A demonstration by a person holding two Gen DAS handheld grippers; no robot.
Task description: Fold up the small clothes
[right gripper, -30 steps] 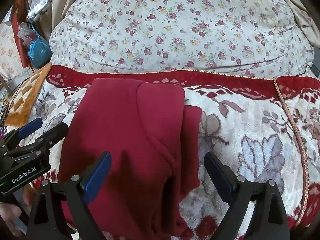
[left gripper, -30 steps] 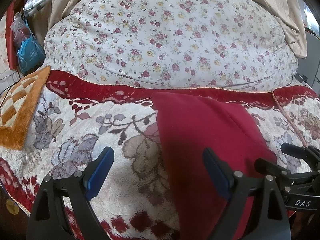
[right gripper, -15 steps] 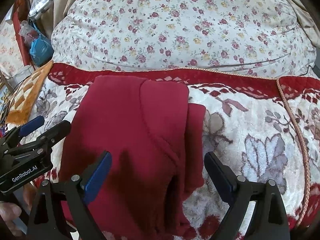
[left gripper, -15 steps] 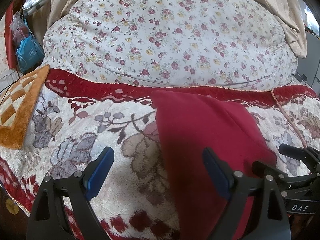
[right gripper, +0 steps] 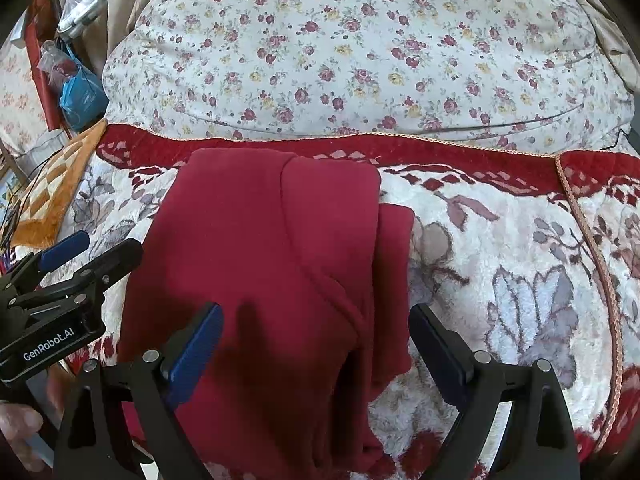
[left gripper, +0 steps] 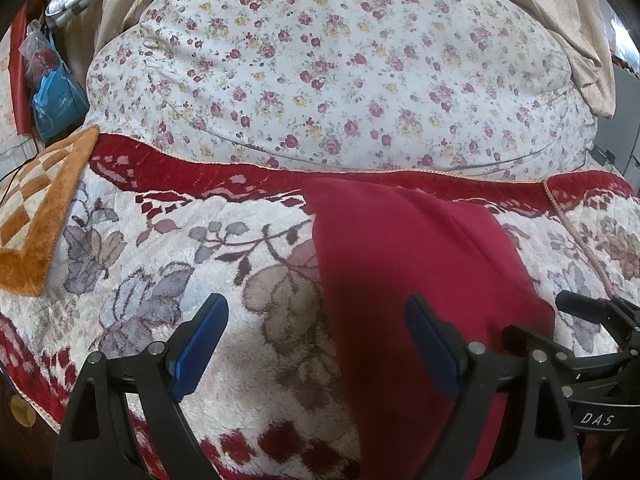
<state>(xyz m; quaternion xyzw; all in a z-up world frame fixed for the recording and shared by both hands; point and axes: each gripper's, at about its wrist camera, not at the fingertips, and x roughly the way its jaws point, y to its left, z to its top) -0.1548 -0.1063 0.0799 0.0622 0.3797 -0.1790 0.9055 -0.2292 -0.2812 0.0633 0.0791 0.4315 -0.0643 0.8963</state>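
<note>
Right wrist view: red garment (right gripper: 260,264) folded, lying flat on plush floral blanket (right gripper: 520,280), long axis running from camera toward the flower-print duvet (right gripper: 360,48); far end straight and squared just short of blanket's red border, near end running out of frame under the fingers. Folded-over layer on right half, narrower strip sticking out along right edge. Right gripper (right gripper: 316,340) above the near part of the garment, jaws wide apart, holding nothing; blue pads (right gripper: 192,352) visible. Left gripper (right gripper: 80,256) at left edge, beside garment's left side, also spread apart and empty; white lettering "GenRobot.AI" readable on its body. Bit of hand (right gripper: 20,428) at lower left.

Left wrist view: same red garment (left gripper: 420,280) right of centre, left edge crossing between the fingers, right-hand finger over it. Left gripper (left gripper: 316,340) jaws wide. Right gripper (left gripper: 592,320) at right edge, label fragment "DAS" legible. Orange checked mat (left gripper: 36,216) at left, blue bag (left gripper: 56,100) behind it, writing on it too small to read.
</note>
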